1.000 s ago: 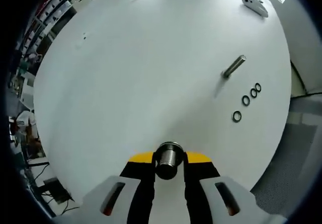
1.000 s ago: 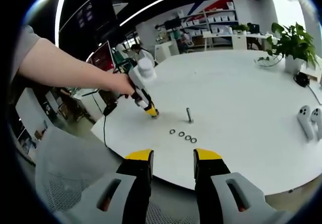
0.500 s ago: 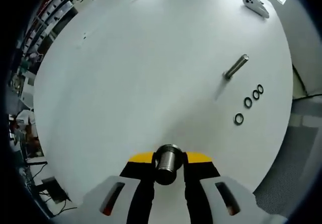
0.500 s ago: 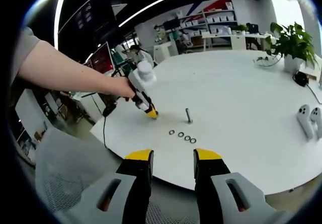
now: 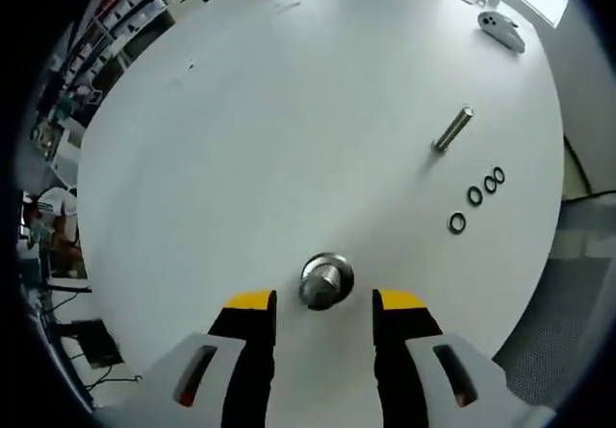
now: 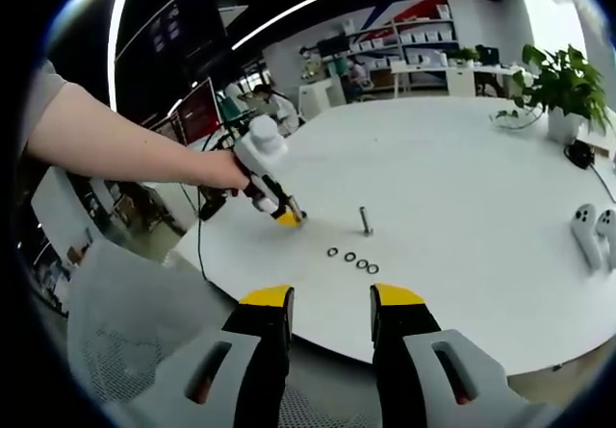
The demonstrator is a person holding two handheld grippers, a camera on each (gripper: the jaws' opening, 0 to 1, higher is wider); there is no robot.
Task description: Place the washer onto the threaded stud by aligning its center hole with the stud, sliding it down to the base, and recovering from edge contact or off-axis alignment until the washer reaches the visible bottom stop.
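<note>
A slim threaded stud (image 5: 452,129) stands upright on the white round table (image 5: 269,130). Several black washers (image 5: 474,195) lie in a row just beside it. A short, thick metal cylinder (image 5: 325,282) stands on the table just ahead of my left gripper (image 5: 325,305), whose yellow-tipped jaws are open and apart from it. In the right gripper view a person's hand holds the left gripper (image 6: 287,218) tip-down on the table, left of the stud (image 6: 366,220) and the washers (image 6: 351,258). My right gripper (image 6: 330,305) hangs open and holds nothing, off the table's near edge.
White controllers (image 6: 589,232) lie at the table's right side, also in the left gripper view as a controller (image 5: 501,27). A potted plant (image 6: 558,84) stands at the back right. A grey mesh chair (image 6: 125,322) sits below the table edge, by a black cable (image 6: 200,250).
My left gripper has opened and drawn back a little, letting go of the thick metal cylinder, which now stands free on the table. The right gripper has stayed open and still.
</note>
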